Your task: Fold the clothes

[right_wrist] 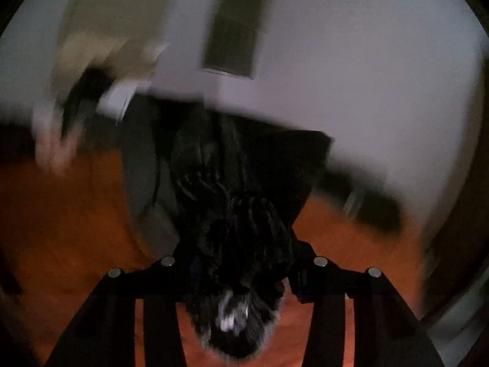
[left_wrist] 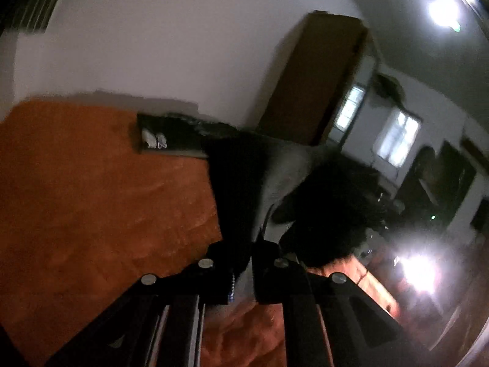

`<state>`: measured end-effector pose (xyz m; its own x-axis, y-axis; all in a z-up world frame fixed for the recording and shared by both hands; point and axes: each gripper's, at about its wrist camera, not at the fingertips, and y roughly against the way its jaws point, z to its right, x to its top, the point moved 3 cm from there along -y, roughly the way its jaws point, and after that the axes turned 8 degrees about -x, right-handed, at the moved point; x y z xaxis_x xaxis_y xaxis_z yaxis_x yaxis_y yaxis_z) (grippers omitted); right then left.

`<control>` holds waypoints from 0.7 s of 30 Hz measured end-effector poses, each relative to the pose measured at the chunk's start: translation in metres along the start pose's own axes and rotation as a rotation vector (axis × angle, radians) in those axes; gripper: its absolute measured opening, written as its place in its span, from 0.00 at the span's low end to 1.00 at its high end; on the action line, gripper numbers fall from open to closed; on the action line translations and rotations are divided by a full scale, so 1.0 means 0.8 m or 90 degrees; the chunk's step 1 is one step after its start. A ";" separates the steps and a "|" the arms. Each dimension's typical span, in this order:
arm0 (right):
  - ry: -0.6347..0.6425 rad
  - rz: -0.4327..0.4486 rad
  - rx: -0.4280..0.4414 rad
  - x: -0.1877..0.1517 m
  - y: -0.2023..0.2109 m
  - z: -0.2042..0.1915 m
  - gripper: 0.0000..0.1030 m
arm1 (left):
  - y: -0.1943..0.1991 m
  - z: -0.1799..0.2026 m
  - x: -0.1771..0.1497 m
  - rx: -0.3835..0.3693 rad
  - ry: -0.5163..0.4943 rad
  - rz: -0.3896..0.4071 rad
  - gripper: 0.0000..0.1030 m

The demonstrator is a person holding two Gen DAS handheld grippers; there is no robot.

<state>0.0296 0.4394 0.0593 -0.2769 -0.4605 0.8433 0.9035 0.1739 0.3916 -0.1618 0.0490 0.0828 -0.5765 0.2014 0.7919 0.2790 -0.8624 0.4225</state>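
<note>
A dark garment [left_wrist: 244,183] with a pale grey inner side hangs stretched between my two grippers, lifted clear above the orange bedspread [left_wrist: 91,198]. In the left wrist view the cloth rises as a black panel beside a grey fold, then bunches into a dark, fuzzy mass toward the right. In the right wrist view the same garment [right_wrist: 244,214] shows ribbed black fabric, gathered thick at my jaws, with a whitish tuft hanging below them; motion blur softens most of this view.

My left gripper [left_wrist: 249,263] is clenched nearly closed, pinching a thin edge of the garment between its pads. My right gripper [right_wrist: 241,275] stands about half spread, its jaws clamped on the bulky bunch of black cloth that fills the gap between them.

Behind the garment in the left view, a dark board [left_wrist: 171,137] lies on the bedspread against the white wall [left_wrist: 168,46], and a brown wardrobe [left_wrist: 314,76] stands further right.
</note>
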 end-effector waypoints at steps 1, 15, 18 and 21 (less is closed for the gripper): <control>0.057 -0.009 -0.009 -0.017 0.007 -0.018 0.52 | 0.000 -0.004 -0.025 0.011 0.006 -0.027 0.20; 0.117 -0.435 0.124 -0.257 0.078 -0.133 0.63 | 0.093 -0.117 -0.221 0.187 0.299 -0.219 0.35; -0.095 -0.420 0.099 -0.220 0.042 -0.093 0.69 | 0.041 -0.116 -0.184 0.168 0.273 -0.207 0.56; -0.346 -0.426 0.087 -0.200 0.006 -0.049 0.69 | -0.022 -0.095 -0.160 0.142 0.259 -0.230 0.59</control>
<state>0.0914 0.4796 -0.0882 -0.8845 -0.0303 0.4655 0.4579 0.1348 0.8787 -0.1513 0.0028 -0.0593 -0.9015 0.2320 0.3653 0.1389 -0.6444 0.7520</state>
